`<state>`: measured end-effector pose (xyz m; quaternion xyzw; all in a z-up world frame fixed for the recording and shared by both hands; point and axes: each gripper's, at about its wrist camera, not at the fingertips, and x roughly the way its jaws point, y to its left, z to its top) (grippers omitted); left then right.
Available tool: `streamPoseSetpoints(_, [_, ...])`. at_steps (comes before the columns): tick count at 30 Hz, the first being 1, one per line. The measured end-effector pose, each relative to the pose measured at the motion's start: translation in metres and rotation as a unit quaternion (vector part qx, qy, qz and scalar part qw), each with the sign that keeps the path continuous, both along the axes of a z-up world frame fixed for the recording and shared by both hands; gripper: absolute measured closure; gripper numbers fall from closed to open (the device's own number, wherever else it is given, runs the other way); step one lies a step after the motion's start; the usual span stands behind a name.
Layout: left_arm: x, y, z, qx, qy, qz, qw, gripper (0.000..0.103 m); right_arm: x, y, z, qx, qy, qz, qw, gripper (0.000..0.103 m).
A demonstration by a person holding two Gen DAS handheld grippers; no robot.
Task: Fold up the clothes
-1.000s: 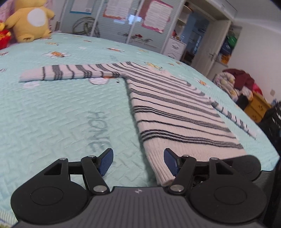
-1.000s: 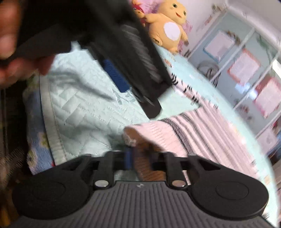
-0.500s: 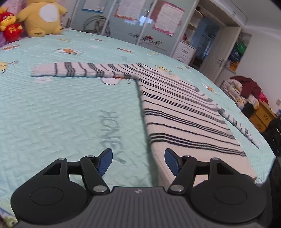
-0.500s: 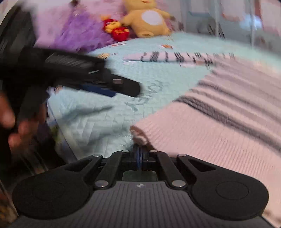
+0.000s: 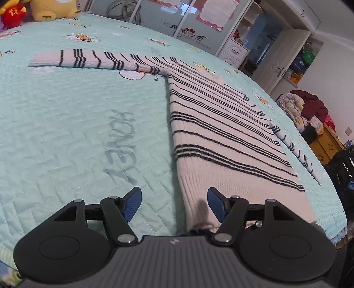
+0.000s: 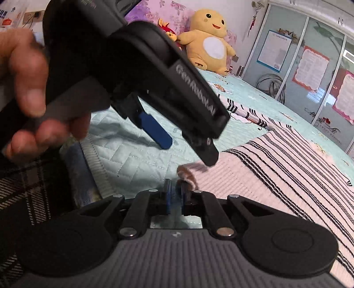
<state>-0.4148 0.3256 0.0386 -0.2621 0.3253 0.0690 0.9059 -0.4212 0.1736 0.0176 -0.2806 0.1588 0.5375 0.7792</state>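
A pale pink sweater with thin black stripes (image 5: 221, 137) lies flat on the mint quilted bed (image 5: 77, 124), one sleeve (image 5: 88, 61) stretched out to the far left. My left gripper (image 5: 174, 199) is open just above the near hem, straddling its left corner. In the right wrist view the same left gripper (image 6: 188, 150) hangs over that hem corner (image 6: 188, 175), which curls upward. My right gripper (image 6: 175, 197) sits low at the bed edge with its jaws almost together, pinching the sweater's corner at the tips.
A person's hand (image 6: 26, 88) holds the left gripper's handle, plaid fabric (image 6: 20, 177) below it. A yellow plush toy (image 6: 210, 44) and a red one (image 5: 13, 15) sit at the bed's far end. Wardrobe doors (image 6: 309, 66) and a clothes pile (image 5: 307, 110) stand beyond the bed.
The left gripper stayed open and tipped down toward the hem. The right wrist view swung, so the left gripper went from the left side to overhead. The right jaws stayed closed at the hem corner.
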Motion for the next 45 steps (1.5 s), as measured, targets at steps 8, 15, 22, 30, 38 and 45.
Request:
streamPoseSetpoints(8, [-0.010, 0.002, 0.000, -0.011, -0.006, 0.013, 0.9998, 0.034, 0.011, -0.018, 0.010, 0.026, 0.063, -0.021, 0.997, 0.051])
streamPoseSetpoints(15, [-0.032, -0.010, 0.006, 0.046, -0.021, 0.022, 0.9985, 0.034, 0.009, -0.045, 0.019, 0.049, 0.092, -0.033, 0.994, 0.050])
streamPoseSetpoints(22, [-0.041, -0.017, 0.008, 0.083, -0.028, 0.024, 0.9958, 0.034, 0.003, -0.045, 0.021, 0.017, -0.026, -0.043, 0.999, 0.050])
streamPoseSetpoints(30, [-0.036, -0.026, 0.007, 0.121, -0.022, 0.003, 0.9924, 0.034, 0.008, -0.018, 0.007, -0.049, -0.129, -0.043, 0.990, 0.050])
streamPoseSetpoints(38, [-0.036, -0.030, 0.005, 0.130, -0.019, -0.005, 0.9913, 0.033, 0.007, -0.009, 0.006, -0.069, -0.161, -0.024, 0.984, 0.053])
streamPoseSetpoints(45, [-0.030, -0.050, 0.007, 0.172, -0.020, -0.041, 0.9840, 0.033, 0.034, -0.019, 0.030, -0.016, -0.048, -0.077, 0.996, 0.091])
